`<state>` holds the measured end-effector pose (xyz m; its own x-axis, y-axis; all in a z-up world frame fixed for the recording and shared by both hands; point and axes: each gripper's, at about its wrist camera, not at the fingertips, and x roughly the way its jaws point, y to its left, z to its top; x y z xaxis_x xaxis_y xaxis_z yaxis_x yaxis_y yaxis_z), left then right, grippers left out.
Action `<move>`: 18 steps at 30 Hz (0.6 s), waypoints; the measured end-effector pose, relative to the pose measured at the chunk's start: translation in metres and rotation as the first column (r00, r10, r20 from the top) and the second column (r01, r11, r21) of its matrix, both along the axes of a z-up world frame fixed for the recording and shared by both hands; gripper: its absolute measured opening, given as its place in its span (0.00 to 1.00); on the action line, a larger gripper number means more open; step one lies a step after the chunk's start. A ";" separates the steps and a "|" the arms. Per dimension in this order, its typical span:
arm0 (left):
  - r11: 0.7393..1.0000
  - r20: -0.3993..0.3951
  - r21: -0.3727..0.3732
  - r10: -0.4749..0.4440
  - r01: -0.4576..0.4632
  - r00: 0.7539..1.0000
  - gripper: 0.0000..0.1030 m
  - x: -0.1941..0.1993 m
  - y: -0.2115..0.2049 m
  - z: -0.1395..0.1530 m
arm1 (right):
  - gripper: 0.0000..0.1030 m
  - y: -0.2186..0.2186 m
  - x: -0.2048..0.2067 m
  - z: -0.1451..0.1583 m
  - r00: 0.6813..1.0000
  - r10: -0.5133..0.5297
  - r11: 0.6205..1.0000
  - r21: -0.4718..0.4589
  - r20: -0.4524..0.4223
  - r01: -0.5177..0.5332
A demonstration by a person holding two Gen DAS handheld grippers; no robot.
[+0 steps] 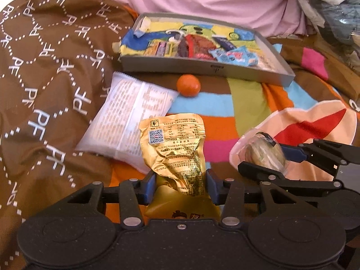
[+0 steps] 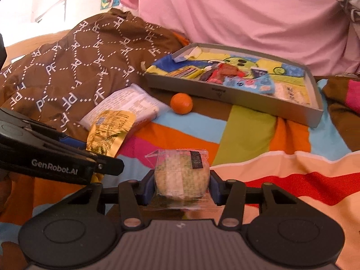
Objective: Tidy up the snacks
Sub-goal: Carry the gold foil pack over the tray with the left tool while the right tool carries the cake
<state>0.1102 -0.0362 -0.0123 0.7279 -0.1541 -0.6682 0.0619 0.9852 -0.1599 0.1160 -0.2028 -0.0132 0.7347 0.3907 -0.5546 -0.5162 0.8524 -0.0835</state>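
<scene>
Striped blanket: tray part-filled; left gripper clamps gold packet, right gripper clamps wrapped cake; white bag, orange remain.

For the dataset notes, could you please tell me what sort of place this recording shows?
Probably a bedroom, with the work done on a bed: a striped bedspread, a brown quilt and pink bedding behind. Snacks lie on the fabric beside a grey tray.
</scene>
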 end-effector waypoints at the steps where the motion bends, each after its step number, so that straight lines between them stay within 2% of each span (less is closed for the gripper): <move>1: 1.000 0.005 0.004 -0.003 0.003 1.000 0.46 0.001 -0.001 0.002 | 0.51 -0.002 0.001 0.002 1.000 -0.009 1.000 0.002 0.008 0.009; 14: 0.998 0.075 0.040 -0.044 0.041 0.996 0.46 0.040 0.003 0.042 | 0.52 -0.030 0.021 0.034 0.990 -0.101 0.993 0.074 0.100 0.093; 18: 1.000 0.095 -0.012 -0.013 0.014 0.995 0.46 0.071 0.009 0.057 | 0.52 -0.033 0.038 0.049 0.984 -0.116 0.991 0.084 0.135 0.105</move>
<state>0.1816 -0.0272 0.0443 0.7857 -0.1723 -0.5941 0.0908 0.9821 -0.1648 0.1542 -0.2353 0.0357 0.8435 0.3399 -0.4159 -0.4065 0.9101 -0.0805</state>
